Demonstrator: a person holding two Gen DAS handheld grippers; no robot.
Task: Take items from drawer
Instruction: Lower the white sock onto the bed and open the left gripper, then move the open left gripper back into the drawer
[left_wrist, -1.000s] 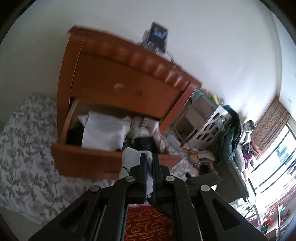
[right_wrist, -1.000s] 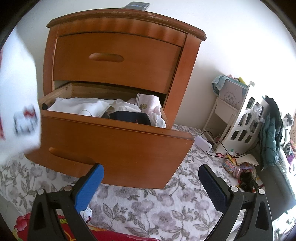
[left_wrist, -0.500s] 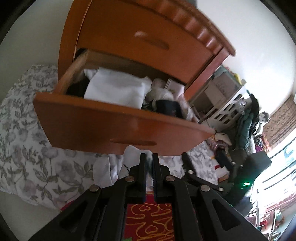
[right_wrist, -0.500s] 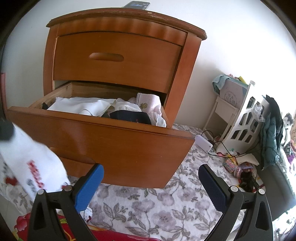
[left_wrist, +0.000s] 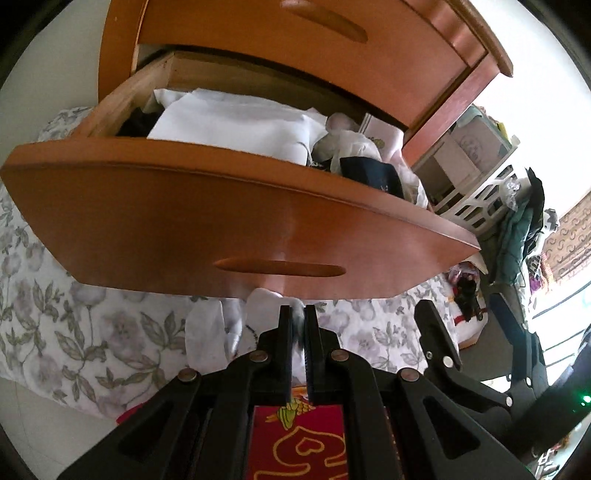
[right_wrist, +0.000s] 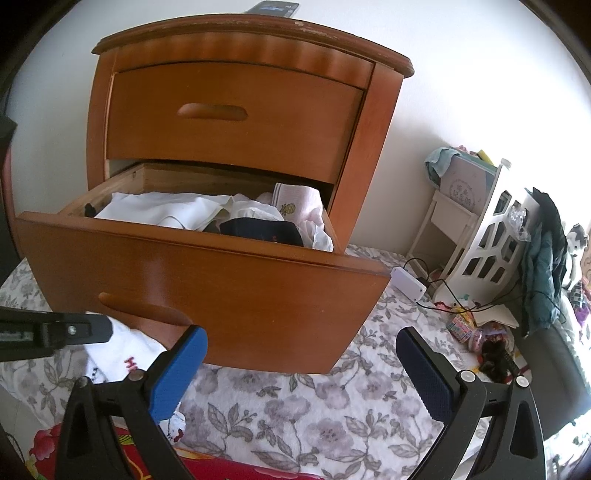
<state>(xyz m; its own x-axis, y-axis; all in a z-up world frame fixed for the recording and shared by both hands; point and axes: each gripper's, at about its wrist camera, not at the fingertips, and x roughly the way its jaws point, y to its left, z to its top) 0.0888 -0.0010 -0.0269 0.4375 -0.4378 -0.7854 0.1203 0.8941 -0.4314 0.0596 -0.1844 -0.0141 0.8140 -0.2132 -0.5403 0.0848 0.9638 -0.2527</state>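
While the left gripper (left_wrist: 298, 314) pinches a white garment (left_wrist: 266, 301) between its black jaws, which are pressed together on the cloth, it sits low in front of the pulled-out lower drawer (left_wrist: 221, 221), just below the drawer's handle slot. That garment, with red lettering seen from the right wrist view (right_wrist: 125, 350), hangs down onto the floral bedspread (right_wrist: 295, 406) near the drawer's left front corner. Behind the drawer front lie more items: a folded white cloth (right_wrist: 159, 210), a dark navy piece (right_wrist: 262, 230) and a pink towel (right_wrist: 295, 203) toward the right rear corner. Spread wide with nothing between its blue pads, the right gripper (right_wrist: 301, 373) hangs over the bedspread before the drawer's right front corner.
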